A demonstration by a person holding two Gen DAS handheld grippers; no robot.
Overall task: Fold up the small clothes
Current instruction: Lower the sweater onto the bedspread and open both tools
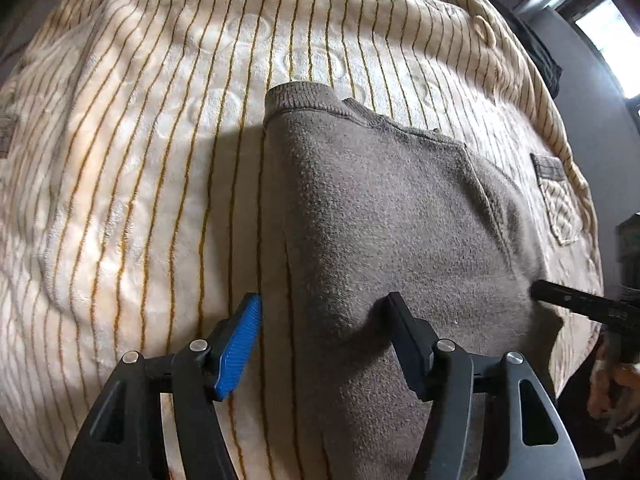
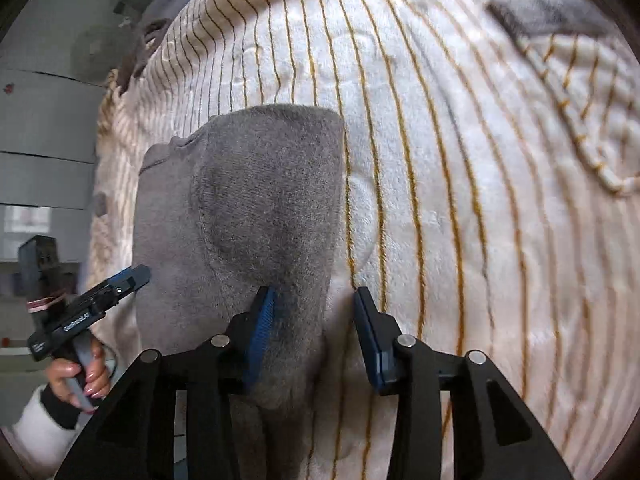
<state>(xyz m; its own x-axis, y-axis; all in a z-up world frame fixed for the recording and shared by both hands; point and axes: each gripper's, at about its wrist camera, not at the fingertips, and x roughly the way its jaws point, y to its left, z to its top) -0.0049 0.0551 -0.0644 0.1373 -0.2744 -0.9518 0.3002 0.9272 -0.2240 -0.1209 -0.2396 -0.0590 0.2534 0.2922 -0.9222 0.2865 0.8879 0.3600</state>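
A grey fleece garment (image 1: 400,220) (image 2: 248,208) lies folded flat on a cream blanket with mustard stripes (image 1: 140,160) (image 2: 460,160), its ribbed hem at the far end. My left gripper (image 1: 325,299) points down over the garment's near left edge; its jaws stand apart, one finger on the blanket and the other on the cloth. My right gripper (image 2: 315,292) straddles the near right edge the same way, open, with the pads not pressing on the cloth. Each gripper shows in the other's view: the right gripper (image 1: 580,300) at the right edge, the left gripper (image 2: 120,280) held by a hand (image 2: 80,376).
A small striped piece with a grey band (image 1: 556,196) (image 2: 580,80) lies on the blanket to the right of the garment. A brown item (image 1: 6,136) peeks in at the far left edge. The blanket's edge drops off past a bright window (image 1: 612,40).
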